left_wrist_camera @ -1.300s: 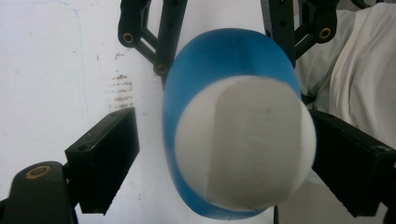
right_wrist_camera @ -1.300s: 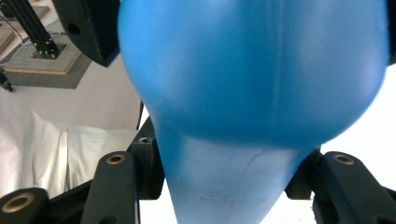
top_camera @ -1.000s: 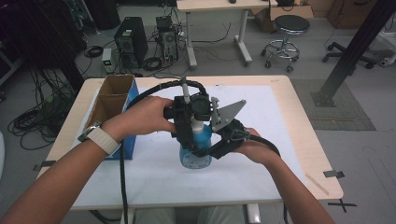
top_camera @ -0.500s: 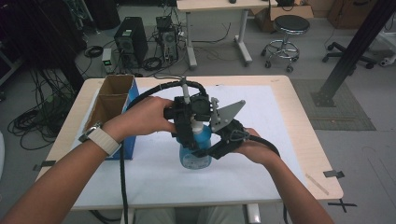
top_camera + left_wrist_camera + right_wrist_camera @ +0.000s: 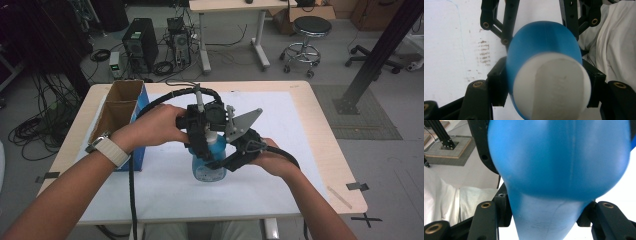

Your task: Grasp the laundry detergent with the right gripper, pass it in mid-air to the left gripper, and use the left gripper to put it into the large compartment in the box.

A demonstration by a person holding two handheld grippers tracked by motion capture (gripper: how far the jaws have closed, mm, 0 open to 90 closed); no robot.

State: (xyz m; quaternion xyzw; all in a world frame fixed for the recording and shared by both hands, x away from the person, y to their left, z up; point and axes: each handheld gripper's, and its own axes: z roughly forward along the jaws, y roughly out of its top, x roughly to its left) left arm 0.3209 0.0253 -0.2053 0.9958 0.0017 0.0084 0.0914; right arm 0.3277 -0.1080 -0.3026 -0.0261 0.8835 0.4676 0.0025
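Both grippers clamp the blue plastic spray bottle [image 5: 209, 162]: my right gripper [image 5: 544, 220] holds its body, my left gripper [image 5: 544, 85], jaws just closed, should twist the white-topped cap squarely.

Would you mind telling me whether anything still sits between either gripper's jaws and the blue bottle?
Nothing visible does. The left gripper has just been closing and its pads now press the blue bottle on both sides near its white cap. The right gripper is clamped on the lower body.

Bottle [image 5: 209, 167] upright mid-table [image 5: 320, 125], cardboard box [image 5: 120, 107] at its left, stool [image 5: 305, 30] beyond.
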